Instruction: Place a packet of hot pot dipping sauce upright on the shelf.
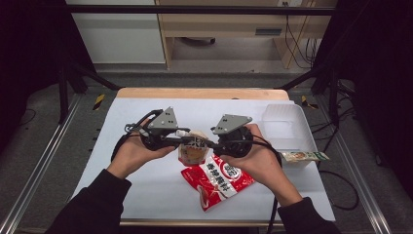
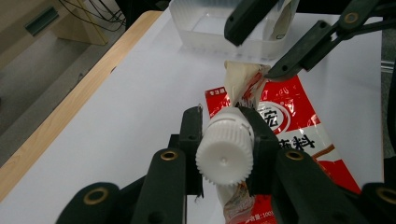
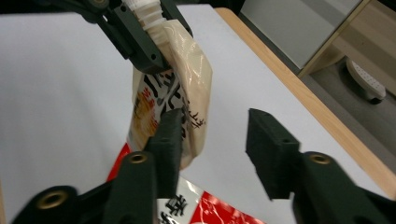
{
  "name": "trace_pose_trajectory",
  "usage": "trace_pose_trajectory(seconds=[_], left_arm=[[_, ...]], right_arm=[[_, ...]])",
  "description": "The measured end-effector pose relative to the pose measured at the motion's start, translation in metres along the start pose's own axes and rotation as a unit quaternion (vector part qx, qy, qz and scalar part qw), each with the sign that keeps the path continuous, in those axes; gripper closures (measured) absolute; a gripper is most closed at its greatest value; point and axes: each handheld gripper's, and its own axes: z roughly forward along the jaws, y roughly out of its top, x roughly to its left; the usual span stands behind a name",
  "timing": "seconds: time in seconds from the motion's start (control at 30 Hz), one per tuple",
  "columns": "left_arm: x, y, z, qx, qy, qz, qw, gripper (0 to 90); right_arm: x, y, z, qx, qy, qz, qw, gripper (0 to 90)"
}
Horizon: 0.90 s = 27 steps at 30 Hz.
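Note:
A small cream spout pouch (image 1: 192, 148) with red print hangs between my two grippers above the white table. My left gripper (image 1: 182, 139) is shut on its ribbed white cap (image 2: 224, 151), with the pouch body (image 2: 243, 81) stretching away from the jaws. My right gripper (image 1: 207, 141) faces it from the right and stands open. One of its jaws rests against the pouch's side (image 3: 187, 70); the other stands well apart. In the right gripper view the left gripper (image 3: 140, 28) grips the cap at the top.
A red and white sachet (image 1: 219, 180) lies flat on the table under the pouch. A white plastic tub (image 1: 287, 129) stands at the right, with a small green-printed packet (image 1: 304, 156) at its near edge. The table's wooden far edge (image 1: 199, 92) runs behind.

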Motion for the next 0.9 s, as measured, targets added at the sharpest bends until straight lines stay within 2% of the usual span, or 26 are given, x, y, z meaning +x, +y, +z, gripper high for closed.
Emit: trace_pose_trajectory(seconds=[0.1, 0.3, 0.5, 0.67, 0.9], left_arm=[[-0.001, -0.001, 0.001, 0.002, 0.0, 0.004, 1.0, 72.5], [-0.003, -0.002, 0.004, 0.008, -0.007, 0.016, 0.9998, 72.5], [-0.005, -0.002, 0.006, 0.01, -0.014, 0.025, 0.9995, 72.5], [-0.008, -0.001, 0.008, 0.008, -0.021, 0.026, 0.9994, 72.5], [-0.009, -0.003, 0.009, 0.006, -0.024, 0.026, 0.9993, 72.4]], right_arm=[[-0.001, 0.007, 0.0, 0.021, 0.003, -0.027, 0.9994, 45.2], [0.001, 0.017, 0.004, 0.056, 0.019, -0.069, 0.9958, 43.6], [0.003, 0.022, 0.009, 0.088, 0.038, -0.091, 0.9912, 42.5], [0.002, 0.026, 0.014, 0.099, 0.055, -0.096, 0.9889, 49.4], [0.003, 0.025, 0.018, 0.117, 0.072, -0.105, 0.9849, 69.5]])
